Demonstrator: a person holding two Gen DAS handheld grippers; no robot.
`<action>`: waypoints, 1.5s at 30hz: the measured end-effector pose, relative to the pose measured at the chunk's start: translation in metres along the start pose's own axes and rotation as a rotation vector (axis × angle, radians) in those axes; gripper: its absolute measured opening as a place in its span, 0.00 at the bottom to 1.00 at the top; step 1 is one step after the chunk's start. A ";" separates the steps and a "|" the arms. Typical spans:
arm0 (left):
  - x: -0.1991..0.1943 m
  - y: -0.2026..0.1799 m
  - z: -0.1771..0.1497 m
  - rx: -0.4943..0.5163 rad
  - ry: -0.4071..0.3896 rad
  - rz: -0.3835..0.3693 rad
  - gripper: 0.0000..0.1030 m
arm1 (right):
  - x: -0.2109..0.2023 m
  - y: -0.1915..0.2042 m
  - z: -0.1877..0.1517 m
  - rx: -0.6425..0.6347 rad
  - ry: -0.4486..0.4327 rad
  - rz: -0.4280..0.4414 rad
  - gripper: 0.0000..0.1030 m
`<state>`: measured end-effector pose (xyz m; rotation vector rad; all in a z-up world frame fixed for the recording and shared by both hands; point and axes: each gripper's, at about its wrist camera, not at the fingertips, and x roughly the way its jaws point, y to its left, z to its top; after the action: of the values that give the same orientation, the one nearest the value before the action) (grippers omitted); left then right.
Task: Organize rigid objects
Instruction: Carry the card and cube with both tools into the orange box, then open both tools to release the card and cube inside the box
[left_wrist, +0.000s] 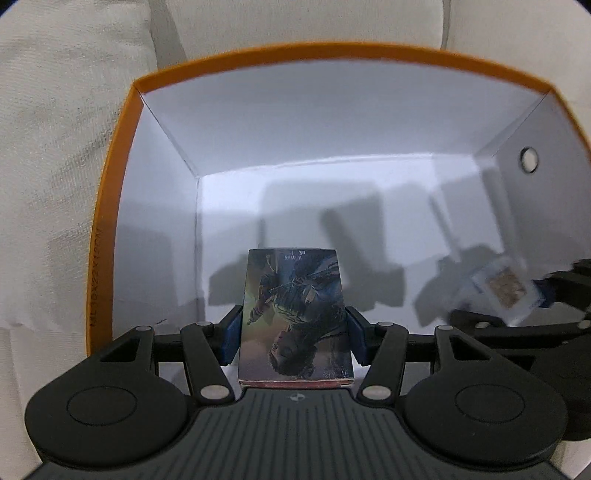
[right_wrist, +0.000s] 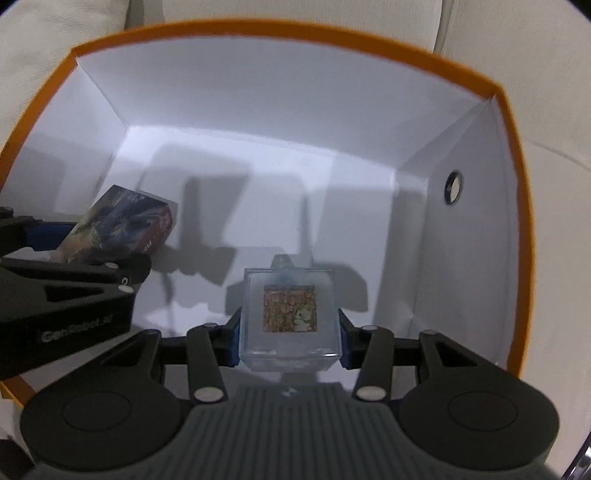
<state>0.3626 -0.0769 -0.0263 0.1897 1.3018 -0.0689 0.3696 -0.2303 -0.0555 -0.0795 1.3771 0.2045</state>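
My left gripper (left_wrist: 293, 332) is shut on a card box (left_wrist: 294, 314) with dark printed artwork, held over the inside of an orange-rimmed box (left_wrist: 122, 155) with white walls. My right gripper (right_wrist: 290, 341) is shut on a clear plastic case (right_wrist: 290, 317) with a small picture inside, held over the same box (right_wrist: 517, 206). The card box (right_wrist: 123, 227) and the left gripper (right_wrist: 79, 251) show at the left of the right wrist view. The clear case (left_wrist: 506, 290) shows blurred at the right of the left wrist view.
The box's white floor (left_wrist: 332, 206) carries only the grippers' shadows. A round metal eyelet (right_wrist: 453, 187) sits in the right wall. Cream fabric (left_wrist: 48, 147) surrounds the box.
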 end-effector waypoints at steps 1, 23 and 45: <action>0.001 -0.001 0.000 0.007 0.009 0.004 0.63 | 0.003 0.000 -0.001 -0.001 0.020 -0.017 0.47; 0.026 0.001 0.001 0.004 0.135 -0.014 0.63 | 0.030 -0.006 0.013 0.069 0.128 -0.035 0.48; 0.022 0.001 0.003 -0.015 0.104 -0.025 0.68 | 0.019 -0.001 0.002 0.068 0.103 -0.023 0.55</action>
<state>0.3719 -0.0749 -0.0461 0.1659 1.4084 -0.0717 0.3755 -0.2285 -0.0740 -0.0501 1.4841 0.1354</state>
